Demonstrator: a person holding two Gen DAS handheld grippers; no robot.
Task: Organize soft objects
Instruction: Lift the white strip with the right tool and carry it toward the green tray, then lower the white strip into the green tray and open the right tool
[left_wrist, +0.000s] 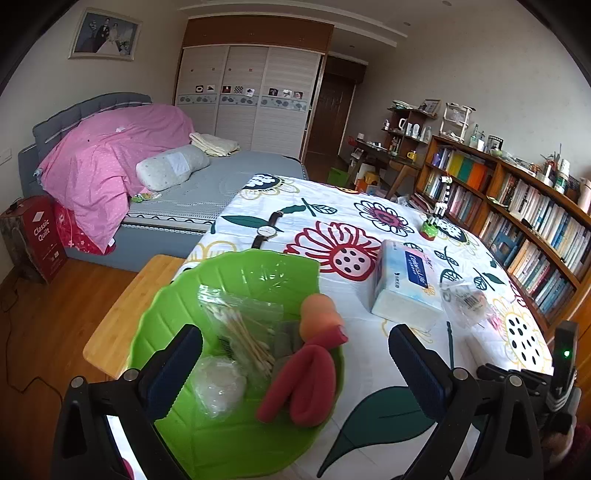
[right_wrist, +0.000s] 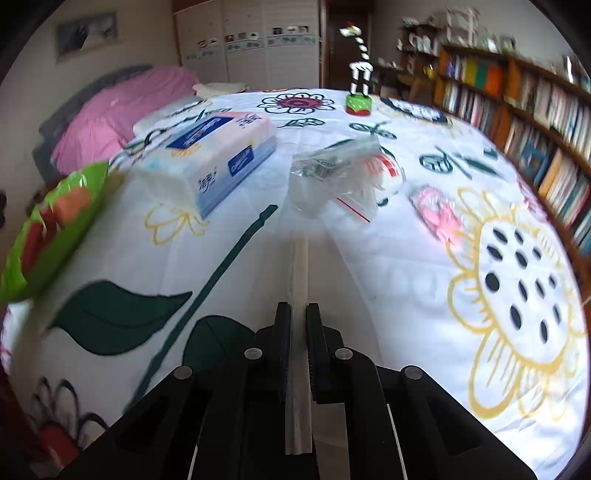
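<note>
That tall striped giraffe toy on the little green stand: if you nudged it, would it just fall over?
Probably yes. The giraffe figurine stands tall and thin on a small green base, so it looks top-heavy. It also rests on the soft flowered cloth, likely an unsteady footing. It seems rigid and light, so gripping it low near the base looks safer than pushing it.

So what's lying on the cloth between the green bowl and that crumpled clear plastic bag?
The tissue pack lies between the green bowl and the clear plastic bag on the flowered cloth. Both wrist views show it.
</note>
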